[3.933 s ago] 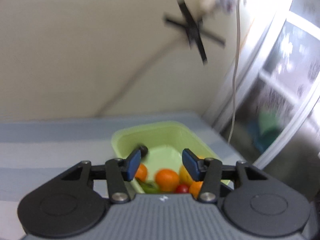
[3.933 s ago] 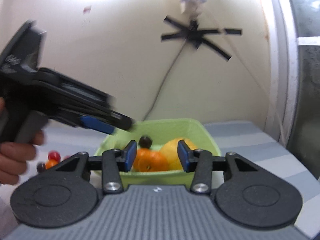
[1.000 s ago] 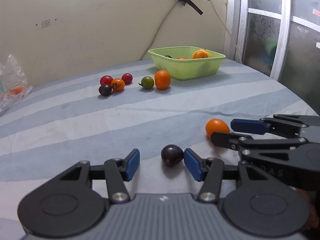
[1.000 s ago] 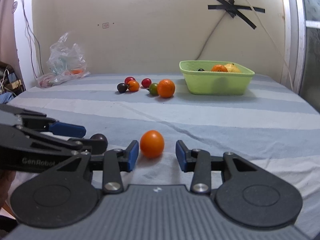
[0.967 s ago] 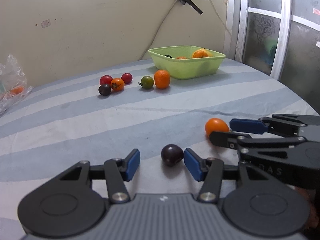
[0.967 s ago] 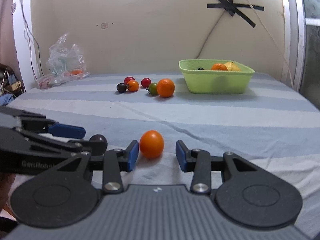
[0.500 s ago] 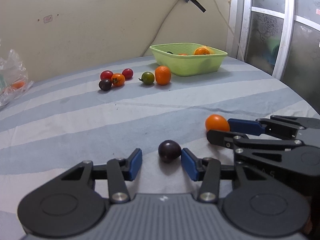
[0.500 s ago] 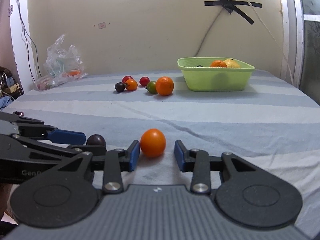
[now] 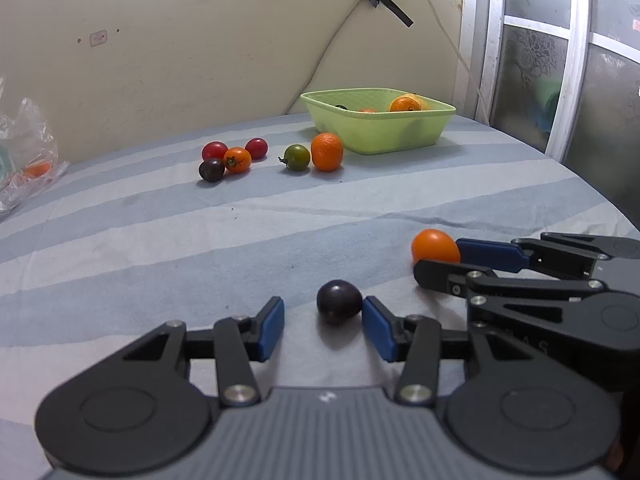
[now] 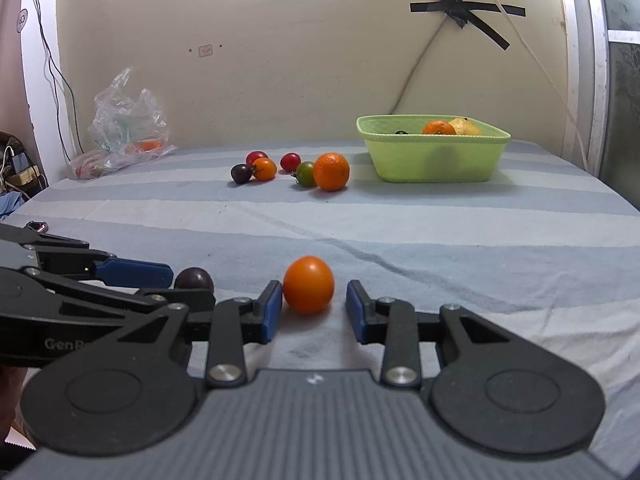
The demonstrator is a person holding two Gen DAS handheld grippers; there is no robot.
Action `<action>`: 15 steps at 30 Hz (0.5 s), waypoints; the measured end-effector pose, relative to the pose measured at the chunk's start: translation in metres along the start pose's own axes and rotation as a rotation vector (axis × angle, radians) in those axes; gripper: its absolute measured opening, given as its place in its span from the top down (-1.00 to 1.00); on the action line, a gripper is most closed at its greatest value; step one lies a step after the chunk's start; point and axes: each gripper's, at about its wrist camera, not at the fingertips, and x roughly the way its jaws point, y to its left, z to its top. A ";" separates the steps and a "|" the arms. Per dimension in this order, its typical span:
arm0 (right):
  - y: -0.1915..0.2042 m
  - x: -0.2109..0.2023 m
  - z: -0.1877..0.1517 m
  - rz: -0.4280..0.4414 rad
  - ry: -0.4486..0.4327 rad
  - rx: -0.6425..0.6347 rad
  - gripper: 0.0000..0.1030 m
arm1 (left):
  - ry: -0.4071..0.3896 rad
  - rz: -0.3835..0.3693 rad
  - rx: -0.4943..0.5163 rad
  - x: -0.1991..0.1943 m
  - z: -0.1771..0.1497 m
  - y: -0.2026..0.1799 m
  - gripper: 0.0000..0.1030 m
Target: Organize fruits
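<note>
A dark purple tomato [image 9: 338,307] lies on the striped cloth between the pads of my left gripper [image 9: 322,312]. It touches the right pad, and a gap shows on its left side. An orange tomato [image 10: 308,284] lies between the pads of my right gripper [image 10: 314,304], against the left pad with a gap on the right. Each gripper shows in the other's view: the right gripper [image 9: 438,258] from the side, the left gripper [image 10: 192,286] low on the left. The green basket [image 10: 432,160] stands far back with an orange and a yellow fruit in it.
A mandarin [image 9: 327,151], a green tomato [image 9: 297,157] and a cluster of small red, orange and dark tomatoes [image 9: 236,160] lie on the cloth in front of the basket. A crumpled plastic bag [image 10: 124,128] sits far left by the wall. A window frame borders the right side.
Both pairs of jaws have narrowed around their tomatoes over the last second. Almost four seconds ago both grippers were over the basket; now they are low at the near side of the cloth.
</note>
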 end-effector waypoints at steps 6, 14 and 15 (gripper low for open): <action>0.000 0.000 0.000 0.000 0.000 0.001 0.26 | 0.000 0.001 0.001 0.000 0.000 0.000 0.14; -0.001 0.001 0.000 0.001 -0.001 -0.001 0.26 | -0.003 -0.001 -0.001 0.000 -0.001 0.000 0.14; -0.001 0.001 0.000 0.002 -0.001 -0.001 0.26 | -0.004 -0.002 -0.002 0.000 -0.001 0.000 0.14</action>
